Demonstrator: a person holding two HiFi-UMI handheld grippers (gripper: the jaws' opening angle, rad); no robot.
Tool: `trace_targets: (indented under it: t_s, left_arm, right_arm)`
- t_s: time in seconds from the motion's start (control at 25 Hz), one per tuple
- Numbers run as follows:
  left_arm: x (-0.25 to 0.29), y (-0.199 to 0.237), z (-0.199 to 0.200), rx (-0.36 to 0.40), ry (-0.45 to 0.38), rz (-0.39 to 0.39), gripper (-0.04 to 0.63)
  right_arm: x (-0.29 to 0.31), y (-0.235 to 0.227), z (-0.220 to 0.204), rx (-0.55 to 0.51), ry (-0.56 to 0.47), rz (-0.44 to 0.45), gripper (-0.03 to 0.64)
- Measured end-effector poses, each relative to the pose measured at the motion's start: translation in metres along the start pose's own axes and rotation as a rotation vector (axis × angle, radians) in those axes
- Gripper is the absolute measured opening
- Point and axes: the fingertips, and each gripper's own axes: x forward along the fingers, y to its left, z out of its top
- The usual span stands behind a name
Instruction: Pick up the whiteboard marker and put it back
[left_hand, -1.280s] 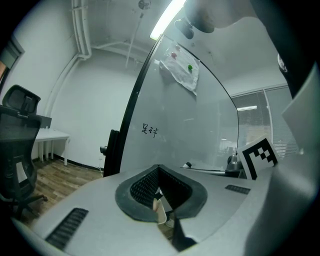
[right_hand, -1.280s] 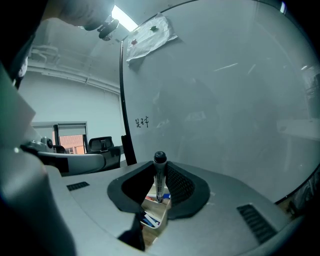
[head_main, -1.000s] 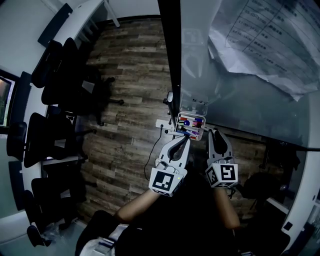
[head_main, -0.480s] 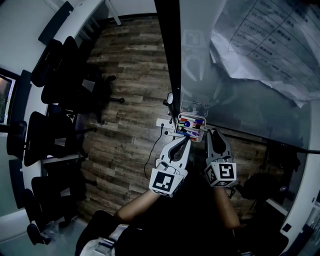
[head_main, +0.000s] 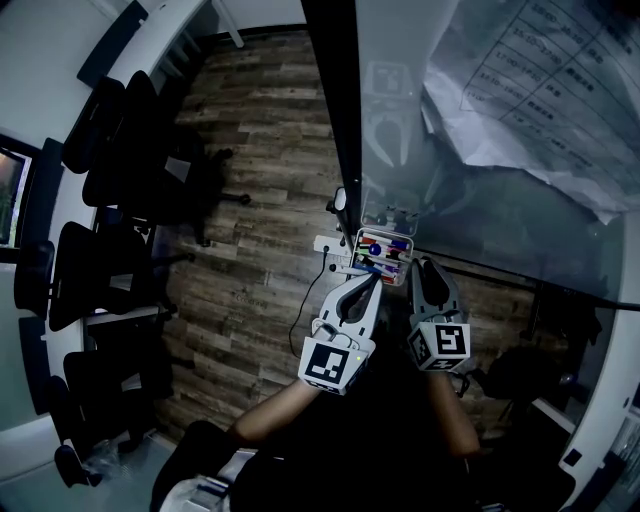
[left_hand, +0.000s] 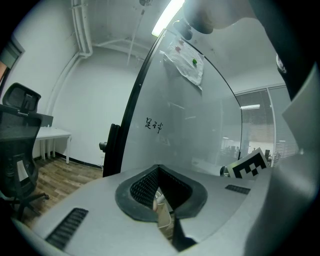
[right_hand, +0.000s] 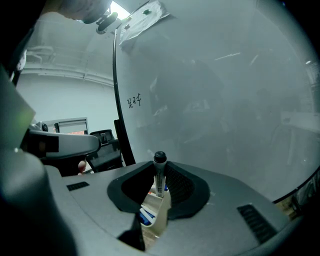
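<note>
Right gripper (right_hand: 160, 184) clamped on the marker (right_hand: 159, 161), long axis upright. The pen box (right_hand: 153, 214) on the whiteboard (right_hand: 225, 100) lies just below the marker's lower end. Left gripper (left_hand: 159, 172) is closed, empty, alongside.

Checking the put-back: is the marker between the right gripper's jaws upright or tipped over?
Upright. The whiteboard marker stands vertical between the jaws of the right gripper, black cap on top, lower end over the holder.

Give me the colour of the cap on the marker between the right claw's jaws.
Black. The cap tops the upright marker, and it shows best in the right gripper view.
</note>
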Motion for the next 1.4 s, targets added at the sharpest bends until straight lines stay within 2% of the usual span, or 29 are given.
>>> trace_targets:
  t_s: [0.68,1.08,1.2,1.4]
  left_arm:
    - [0.001,0.003,-0.003,-0.014,0.010,0.014,0.008]
    - [0.000,0.002,-0.006,0.006,0.015,0.011,0.008]
    - [0.001,0.002,-0.005,-0.017,0.012,0.017,0.008]
    - [0.001,0.000,-0.006,-0.013,0.015,0.013,0.008]
  right_arm:
    - [0.008,-0.001,-0.013,0.016,0.022,0.013,0.081]
    - [0.010,-0.002,-0.013,0.029,0.018,0.027,0.083]
    - [0.010,-0.002,-0.014,0.030,0.023,0.034,0.083]
    - [0.009,-0.003,-0.017,0.030,0.033,0.031,0.087]
